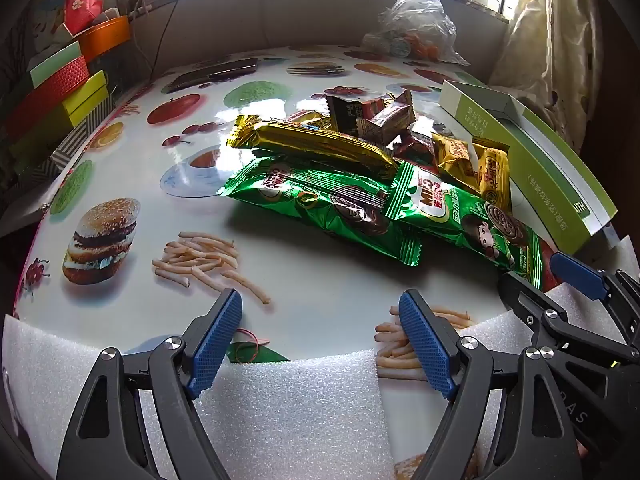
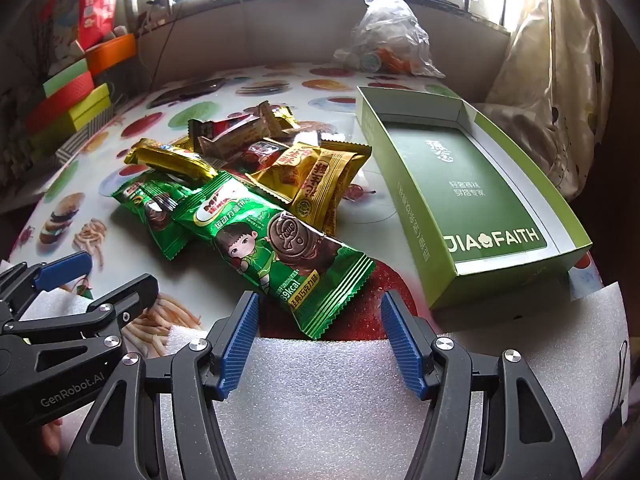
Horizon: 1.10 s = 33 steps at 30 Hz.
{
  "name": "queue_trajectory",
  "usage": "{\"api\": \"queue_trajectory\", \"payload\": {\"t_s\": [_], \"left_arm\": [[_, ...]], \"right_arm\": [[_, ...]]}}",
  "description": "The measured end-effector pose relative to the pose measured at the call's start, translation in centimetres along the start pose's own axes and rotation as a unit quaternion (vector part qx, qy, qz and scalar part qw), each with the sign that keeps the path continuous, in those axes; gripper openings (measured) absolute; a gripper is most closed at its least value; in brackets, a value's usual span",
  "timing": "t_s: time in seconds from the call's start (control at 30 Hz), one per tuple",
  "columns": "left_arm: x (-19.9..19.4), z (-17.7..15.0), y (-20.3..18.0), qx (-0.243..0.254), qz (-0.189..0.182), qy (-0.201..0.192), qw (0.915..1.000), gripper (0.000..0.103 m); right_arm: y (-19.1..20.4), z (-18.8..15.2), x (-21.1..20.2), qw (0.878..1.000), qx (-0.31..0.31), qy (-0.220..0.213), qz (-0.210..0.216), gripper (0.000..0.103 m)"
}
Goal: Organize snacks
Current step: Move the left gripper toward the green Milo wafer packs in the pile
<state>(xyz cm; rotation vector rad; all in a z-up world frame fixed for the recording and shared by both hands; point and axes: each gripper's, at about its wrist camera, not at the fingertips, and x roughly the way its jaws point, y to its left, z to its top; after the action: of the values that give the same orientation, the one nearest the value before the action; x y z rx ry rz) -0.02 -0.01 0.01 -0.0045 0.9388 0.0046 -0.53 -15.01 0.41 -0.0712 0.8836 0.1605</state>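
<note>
Both tongs, left [image 1: 320, 344] and right [image 2: 318, 344], are held apart and empty above the food-printed surface [image 1: 328, 280]. A pile of foil-wrapped snack packets [image 2: 256, 184] is shown beside the open green cardboard box [image 2: 472, 196]; contact between them cannot be determined.

Snack pile [image 1: 360, 168] beside green box [image 1: 532, 152]; left gripper [image 1: 320, 336] spread, empty

Foil snack packets [image 2: 248, 184] lie heaped beside the empty open green box [image 2: 472, 184].
</note>
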Motion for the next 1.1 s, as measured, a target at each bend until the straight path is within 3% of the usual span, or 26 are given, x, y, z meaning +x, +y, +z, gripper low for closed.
{"api": "queue_trajectory", "payload": {"t_s": [0.53, 0.83, 1.1], "left_arm": [[0.1, 0.7, 0.3, 0.003, -0.015, 0.015, 0.9998, 0.081], [-0.2, 1.3, 2.5, -0.028, -0.034, 0.017, 0.9989, 0.081], [0.2, 2.8, 4.6, -0.075, -0.088, 0.022, 0.993, 0.081]], "right_arm": [[0.1, 0.3, -0.2, 1.0, -0.014, 0.008, 0.013, 0.063], [0.5, 2.1, -1.1, 0.997, -0.056, -0.02, 0.045, 0.063], [1.9, 3.5, 0.9, 0.992, -0.108, 0.004, 0.066, 0.063]]}}
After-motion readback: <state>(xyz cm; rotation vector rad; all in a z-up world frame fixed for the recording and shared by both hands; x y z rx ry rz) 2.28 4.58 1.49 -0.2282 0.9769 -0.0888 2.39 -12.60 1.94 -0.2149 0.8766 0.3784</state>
